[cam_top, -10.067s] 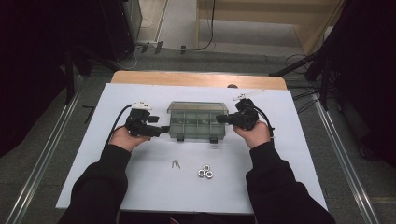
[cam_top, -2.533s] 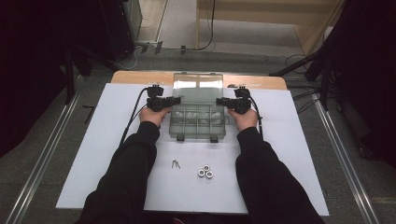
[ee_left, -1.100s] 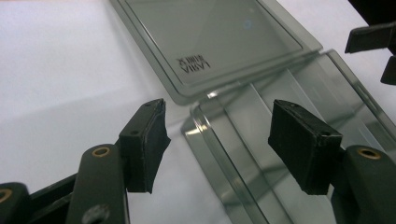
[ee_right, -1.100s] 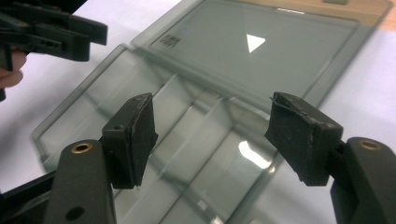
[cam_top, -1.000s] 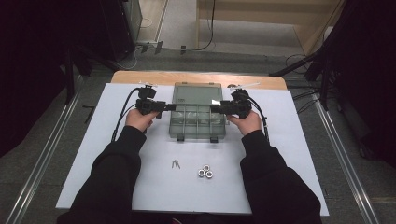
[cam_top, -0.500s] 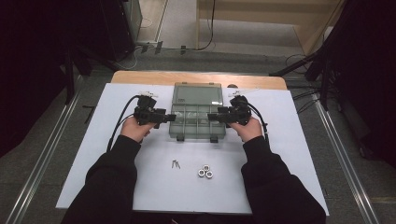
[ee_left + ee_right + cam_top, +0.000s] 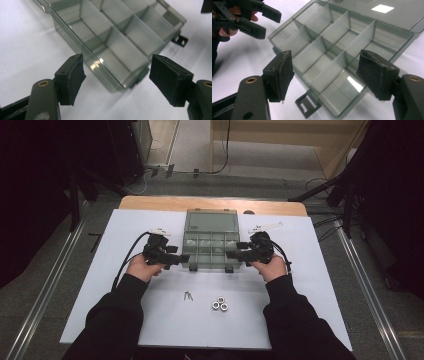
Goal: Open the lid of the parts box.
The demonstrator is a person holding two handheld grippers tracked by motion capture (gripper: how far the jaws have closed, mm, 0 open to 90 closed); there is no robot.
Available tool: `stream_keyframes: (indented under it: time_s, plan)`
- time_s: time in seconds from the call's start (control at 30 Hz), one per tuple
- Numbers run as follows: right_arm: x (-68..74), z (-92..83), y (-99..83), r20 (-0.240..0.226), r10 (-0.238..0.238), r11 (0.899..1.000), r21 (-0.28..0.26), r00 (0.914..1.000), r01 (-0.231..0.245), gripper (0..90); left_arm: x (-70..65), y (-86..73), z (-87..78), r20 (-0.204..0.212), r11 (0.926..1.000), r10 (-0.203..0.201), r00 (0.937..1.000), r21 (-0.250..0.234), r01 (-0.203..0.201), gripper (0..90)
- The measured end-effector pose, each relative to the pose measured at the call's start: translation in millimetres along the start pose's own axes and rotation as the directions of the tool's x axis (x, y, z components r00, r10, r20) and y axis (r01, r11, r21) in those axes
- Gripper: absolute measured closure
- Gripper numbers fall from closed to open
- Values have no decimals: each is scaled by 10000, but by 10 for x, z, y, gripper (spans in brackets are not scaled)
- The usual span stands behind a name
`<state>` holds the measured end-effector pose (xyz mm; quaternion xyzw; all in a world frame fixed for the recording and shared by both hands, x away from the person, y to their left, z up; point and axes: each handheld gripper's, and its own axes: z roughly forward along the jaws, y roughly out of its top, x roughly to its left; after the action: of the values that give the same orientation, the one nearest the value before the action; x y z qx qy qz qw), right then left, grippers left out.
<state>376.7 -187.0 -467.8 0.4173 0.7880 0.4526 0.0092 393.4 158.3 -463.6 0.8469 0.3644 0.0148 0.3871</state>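
Your left gripper (image 7: 181, 260) and right gripper (image 7: 235, 255) flank the open compartment box (image 7: 210, 247); the left gripper's jaws have just been opening, both pairs spread, pinching nothing.

The box (image 7: 210, 249) is smoky clear plastic, divided into compartments that look empty. It lies flat on the white table (image 7: 300, 310), lid (image 7: 210, 221) open and folded back.

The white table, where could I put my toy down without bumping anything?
The white table has bare room at the near right, beside the nuts, and at the near left, beside the screws. The far corners beside the open box are free too. It is crowded around the box, with a gripper at each side.
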Motion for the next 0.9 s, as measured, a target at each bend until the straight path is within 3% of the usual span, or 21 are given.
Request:
stream_keyframes:
  time_s: [0.07,0.53,0.63,0.9]
  plan:
    - [49,-23,-43,9,-94,9999,-125,10000,94,293,-40,-59,-26,250,10000,2,9997,-31,-1,273]
    - [221,-60,-183,-263,-284,9996,60,9992,286,290,-126,-216,-215,99,9990,230,9997,-385,-226,273]
    - [267,-74,-231,-299,-381,9993,44,9988,382,290,-119,-289,-277,224,9987,93,9997,-498,-82,273]
    - [366,-78,-313,-456,-533,9983,196,9975,542,289,-150,-441,-396,221,9970,223,9995,-746,-206,273]
